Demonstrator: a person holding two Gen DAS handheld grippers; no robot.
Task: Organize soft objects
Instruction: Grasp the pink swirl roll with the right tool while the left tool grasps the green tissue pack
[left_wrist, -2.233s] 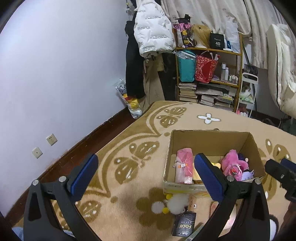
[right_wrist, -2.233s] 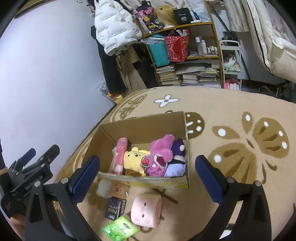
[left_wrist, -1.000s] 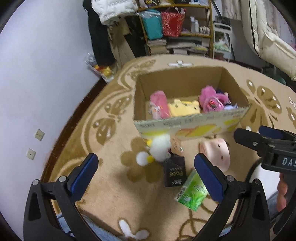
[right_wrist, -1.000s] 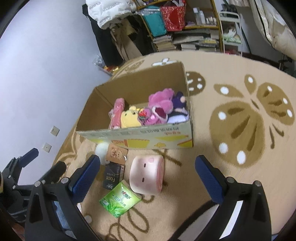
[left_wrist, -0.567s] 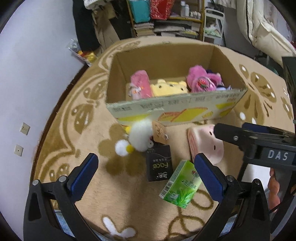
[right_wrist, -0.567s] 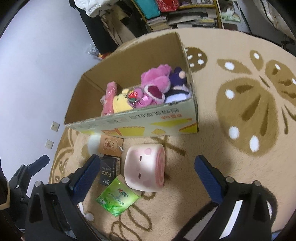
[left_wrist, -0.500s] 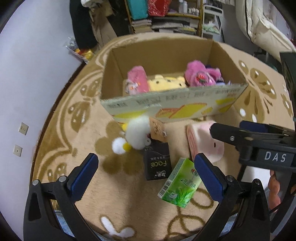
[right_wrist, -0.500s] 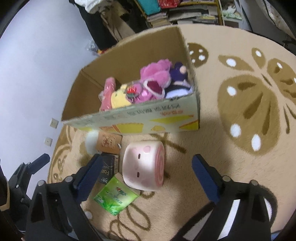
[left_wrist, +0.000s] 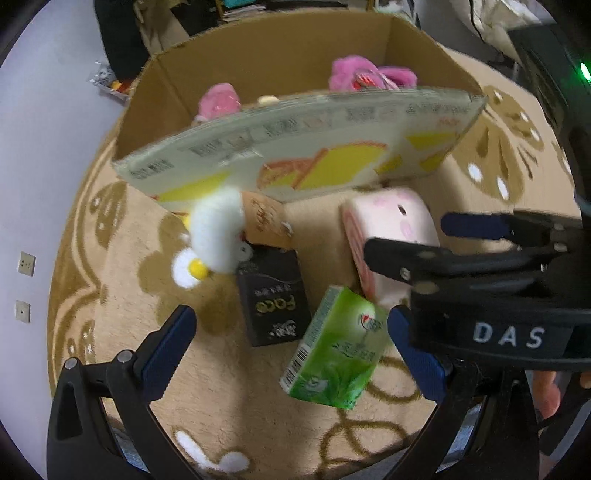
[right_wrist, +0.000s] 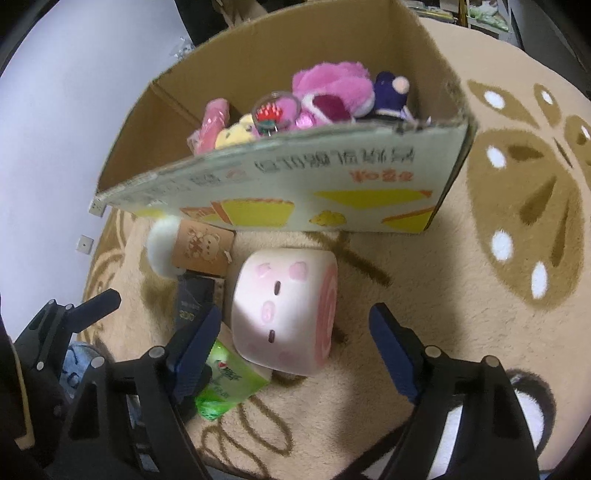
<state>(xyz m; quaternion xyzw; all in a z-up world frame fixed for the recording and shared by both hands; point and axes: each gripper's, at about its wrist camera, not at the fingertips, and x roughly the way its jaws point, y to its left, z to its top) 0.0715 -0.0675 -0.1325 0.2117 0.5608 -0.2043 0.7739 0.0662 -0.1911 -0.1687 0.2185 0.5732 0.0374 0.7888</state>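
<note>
In the left wrist view, the cardboard box is being shown at the far side of the carpet, already partly filled: a pink plush and a smaller pink toy are being kept inside it. In front of its near wall, several things are being left out: a white fluffy duck toy to the left, a black packet, a green tissue pack nearest the camera, and a pink roll-shaped plush to the right. The left hand-held gripper is being held released above the black packet and the green pack, gripping nothing. In the right wrist view, the box is being seen to hold the pink plush, a dark purple toy, a yellow toy and a pink one. The right hand-held gripper is being held released, its fingers standing either side of the roll-shaped plush without closing on it. The task is judged to be roughly half done: the roll plush and the duck toy are not yet being boxed, and the roll plush is judged the piece in hand.
</note>
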